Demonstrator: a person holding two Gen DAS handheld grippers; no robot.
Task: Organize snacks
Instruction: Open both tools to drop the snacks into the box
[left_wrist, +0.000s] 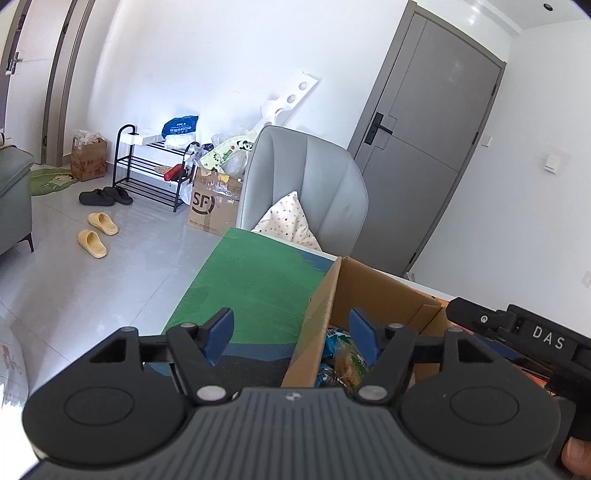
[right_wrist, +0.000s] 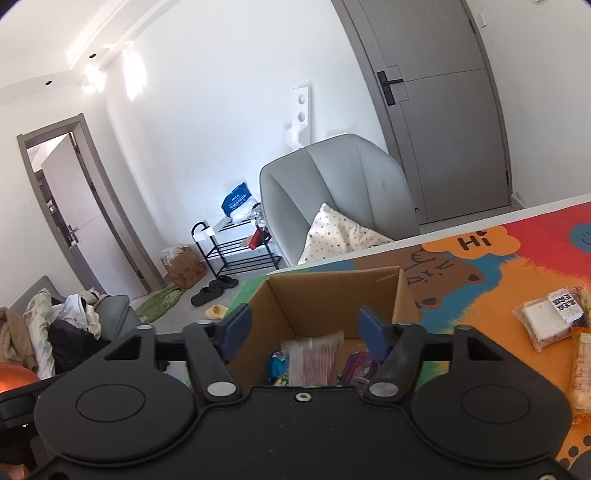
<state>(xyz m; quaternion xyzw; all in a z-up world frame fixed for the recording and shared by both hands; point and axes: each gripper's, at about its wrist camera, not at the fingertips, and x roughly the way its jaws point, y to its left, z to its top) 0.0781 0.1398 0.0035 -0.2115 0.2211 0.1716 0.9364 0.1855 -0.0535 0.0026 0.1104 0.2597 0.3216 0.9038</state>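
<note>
The left gripper (left_wrist: 291, 336) stands wide and empty above the cardboard box's (left_wrist: 321, 306) left wall. The right gripper (right_wrist: 306, 329) gapes wide, gripping nothing, over snack packets (right_wrist: 314, 356) lying inside the box on the table mat (right_wrist: 517, 266).

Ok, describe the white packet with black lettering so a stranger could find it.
Start at the cardboard box on the colourful play mat. Look right, to the loose snacks on the orange patch. It is the clear-wrapped white packet, its black-lettered label setting it apart from the orange packets beside it.
</note>
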